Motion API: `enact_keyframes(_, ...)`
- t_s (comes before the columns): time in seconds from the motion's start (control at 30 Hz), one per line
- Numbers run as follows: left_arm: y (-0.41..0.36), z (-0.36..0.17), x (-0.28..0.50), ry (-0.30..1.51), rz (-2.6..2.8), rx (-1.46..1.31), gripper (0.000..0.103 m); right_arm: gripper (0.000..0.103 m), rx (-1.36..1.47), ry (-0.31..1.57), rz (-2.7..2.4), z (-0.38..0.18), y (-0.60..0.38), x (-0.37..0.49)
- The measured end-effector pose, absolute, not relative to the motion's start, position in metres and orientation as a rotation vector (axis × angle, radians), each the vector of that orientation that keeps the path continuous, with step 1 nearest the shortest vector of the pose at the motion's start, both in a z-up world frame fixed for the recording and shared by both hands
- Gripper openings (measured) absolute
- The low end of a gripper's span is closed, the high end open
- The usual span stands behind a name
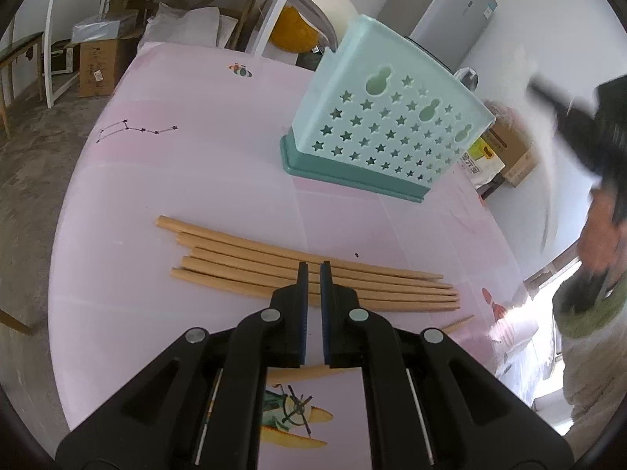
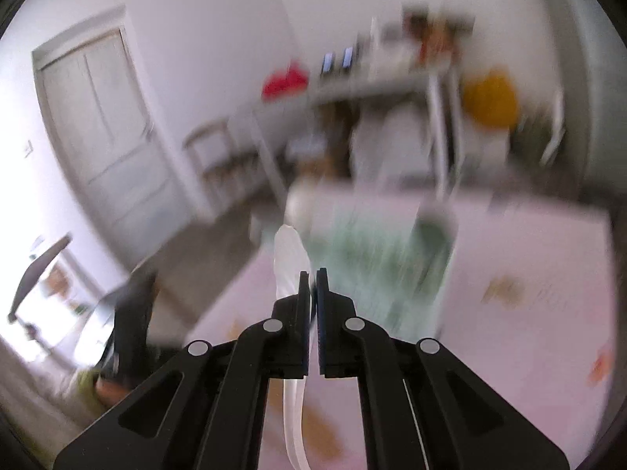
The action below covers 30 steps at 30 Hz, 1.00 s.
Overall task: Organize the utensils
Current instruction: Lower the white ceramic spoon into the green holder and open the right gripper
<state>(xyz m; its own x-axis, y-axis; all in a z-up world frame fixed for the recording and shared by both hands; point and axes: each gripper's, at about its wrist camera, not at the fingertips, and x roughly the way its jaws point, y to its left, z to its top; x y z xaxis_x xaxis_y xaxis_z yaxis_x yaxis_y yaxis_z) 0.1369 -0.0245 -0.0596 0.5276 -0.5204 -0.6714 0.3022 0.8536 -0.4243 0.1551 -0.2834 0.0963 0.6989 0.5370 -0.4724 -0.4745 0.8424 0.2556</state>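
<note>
Several wooden chopsticks (image 1: 243, 258) lie side by side on the pink tablecloth (image 1: 196, 164). My left gripper (image 1: 313, 268) hovers just over their middle, shut, with nothing between its fingers. Behind them stands a mint-green utensil holder (image 1: 384, 117) with star-shaped holes; metal handles (image 1: 313, 11) stick out of its top. My right gripper (image 2: 312, 274) is shut on a white translucent plastic spoon (image 2: 289, 254), bowl pointing forward, handle running back under the fingers. It is raised above the table, with the blurred green holder (image 2: 376, 258) ahead and below.
One more chopstick (image 1: 458, 323) lies apart near the right table edge. A person's hand (image 1: 595, 243) and the right gripper's black body (image 1: 595, 133) blur at the far right. Cardboard boxes (image 1: 98, 66), a white bench and a grey cabinet (image 1: 443, 11) stand beyond the table.
</note>
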Motion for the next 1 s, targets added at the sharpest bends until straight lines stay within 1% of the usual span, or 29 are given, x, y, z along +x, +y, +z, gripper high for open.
enact_keyframes(0.07, -0.024, -0.058, 0.137, 0.885, -0.496, -0.275, 0.004, 0.003, 0.1, 0.401, 0.478, 0.129, -0.287, 0.154)
enact_keyframes(0.17, -0.024, -0.057, 0.136, 0.877, -0.497, -0.278, 0.005, 0.003, 0.082, 0.247, 0.385, 0.152, -0.285, 0.16)
enact_keyframes(0.23, -0.025, -0.056, 0.136, 0.878, -0.498, -0.28, 0.005, 0.003, 0.025, 0.175, 0.327, 0.153, -0.274, 0.168)
enact_keyframes(0.33, -0.026, -0.057, 0.136, 0.881, -0.5, -0.28, 0.005, 0.003, -0.038, 0.14, 0.296, 0.137, -0.252, 0.19)
enact_keyframes(0.53, -0.025, -0.058, 0.138, 0.889, -0.504, -0.28, 0.005, 0.003, -0.14, 0.146, 0.268, 0.097, -0.236, 0.222)
enact_keyframes(0.63, -0.023, -0.058, 0.14, 0.888, -0.502, -0.287, 0.005, 0.003, -0.123, 0.18, 0.283, 0.085, -0.236, 0.229)
enact_keyframes(0.9, -0.015, -0.056, 0.14, 0.864, -0.493, -0.296, 0.005, 0.004, -0.041, 0.255, 0.285, 0.069, -0.276, 0.198)
enact_keyframes(0.97, -0.012, -0.053, 0.14, 0.856, -0.486, -0.296, 0.004, 0.005, -0.008, 0.287, 0.283, 0.065, -0.286, 0.189)
enact_keyframes(1.0, -0.011, -0.052, 0.14, 0.85, -0.48, -0.294, 0.005, 0.01, -0.001, 0.304, 0.278, 0.063, -0.289, 0.185)
